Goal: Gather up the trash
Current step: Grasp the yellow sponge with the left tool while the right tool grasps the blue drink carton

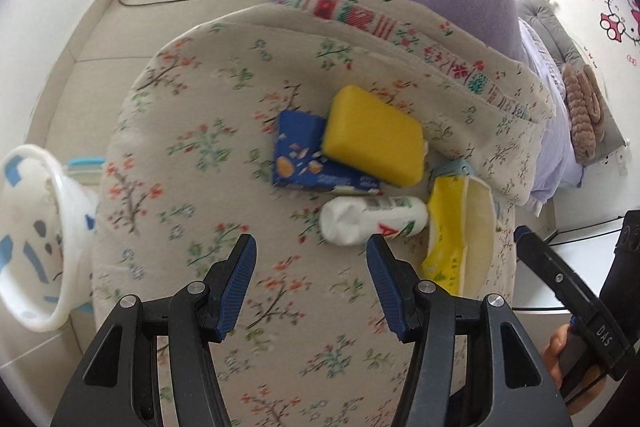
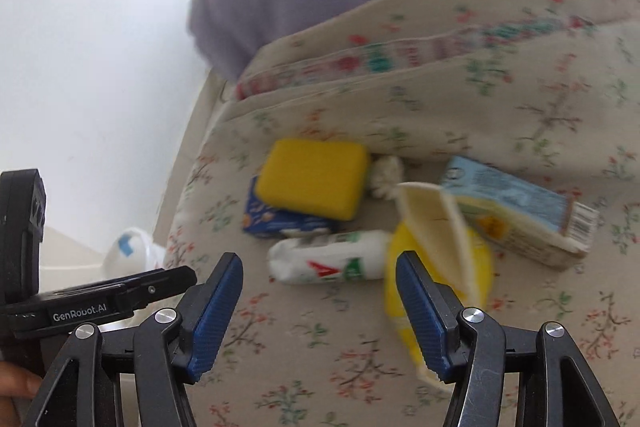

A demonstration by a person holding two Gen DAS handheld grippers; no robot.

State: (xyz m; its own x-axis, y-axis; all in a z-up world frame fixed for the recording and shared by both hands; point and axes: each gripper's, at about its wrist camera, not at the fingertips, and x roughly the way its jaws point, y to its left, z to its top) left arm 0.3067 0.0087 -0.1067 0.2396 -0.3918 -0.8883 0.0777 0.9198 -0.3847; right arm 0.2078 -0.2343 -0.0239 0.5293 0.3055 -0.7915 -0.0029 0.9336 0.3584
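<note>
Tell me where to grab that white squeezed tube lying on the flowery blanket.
Take the white tube across its middle, coming straight down from above. It lies flat on the floral blanket, long axis running sideways, so its narrow width probably fits the open left claw. Avoid the end touching the yellow wrapper.

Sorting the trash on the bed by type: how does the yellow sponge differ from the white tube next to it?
The yellow sponge is a plain, flat, rounded block; the white tube is a slim cylinder with printed labels and a barcode. The sponge rests partly on the blue packet, while the tube lies directly on the floral blanket. The tube is nearer both claws. Both lie flat, untouched.
</note>
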